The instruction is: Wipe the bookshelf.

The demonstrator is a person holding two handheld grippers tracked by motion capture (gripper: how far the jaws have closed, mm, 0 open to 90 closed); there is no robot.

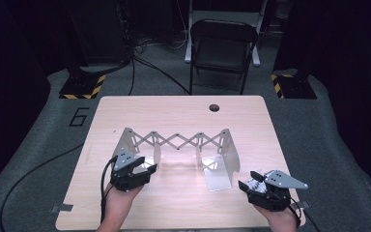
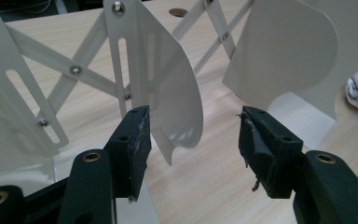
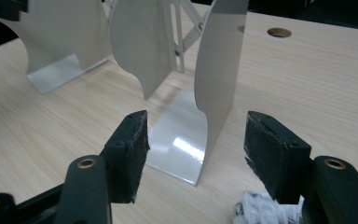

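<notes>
A pale metal expandable rack [image 1: 176, 142], made of upright curved divider plates joined by a scissor lattice of thin crossed bars, stands on a light wood-grain table [image 1: 183, 108]. It sits near the table's middle, stretched out, with its long axis running from the table's left to its right. The lattice runs along the far side, and the flat foot plates point toward the person.

The left gripper [image 1: 142, 169], black and held in the person's left hand, hovers just beside the rack's left end. In the left gripper view its jaws stand wide apart, a curved divider plate [image 2: 177, 88] just beyond them, untouched.

The right gripper [image 1: 249, 183], also black, is near the rack's right end. Its jaws are wide too, with the end plate [image 3: 216, 84] rising beyond the gap, clear of both pads.
</notes>
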